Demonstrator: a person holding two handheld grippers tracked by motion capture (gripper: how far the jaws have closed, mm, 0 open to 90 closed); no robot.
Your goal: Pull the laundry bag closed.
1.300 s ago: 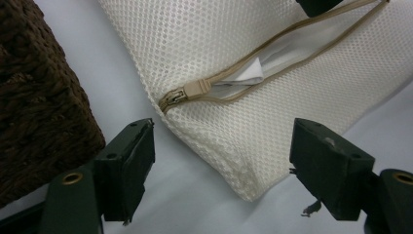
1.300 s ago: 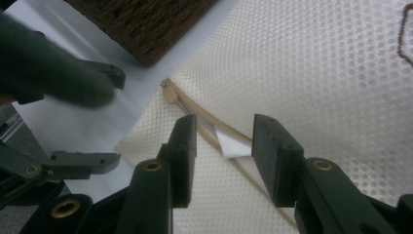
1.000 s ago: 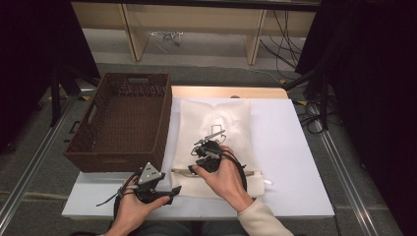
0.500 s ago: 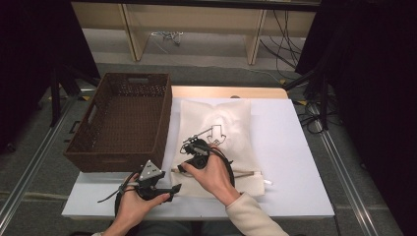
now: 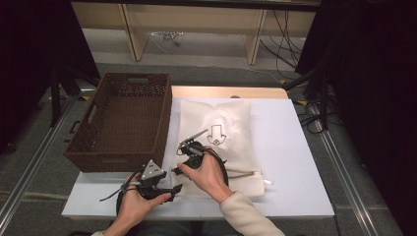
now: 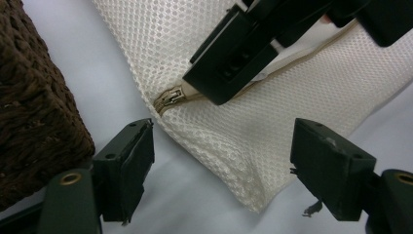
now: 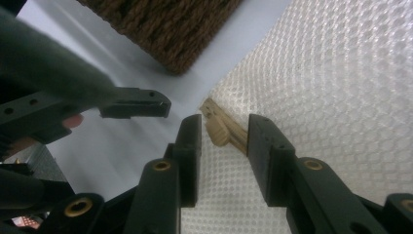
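At the white table's (image 5: 295, 147) near edge: white mesh zip bag (image 5: 231, 132) beside brown woven basket (image 5: 120, 120).
Right gripper (image 7: 224, 134) straddles the tan zipper pull (image 7: 221, 127), jaws nearly closed, contact unclear; left gripper (image 6: 221, 156) spread wide around the bag's corner.

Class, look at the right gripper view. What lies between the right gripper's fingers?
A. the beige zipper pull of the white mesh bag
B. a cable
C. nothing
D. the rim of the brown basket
A: the zipper pull of the mesh bag sits between the right gripper fingers.
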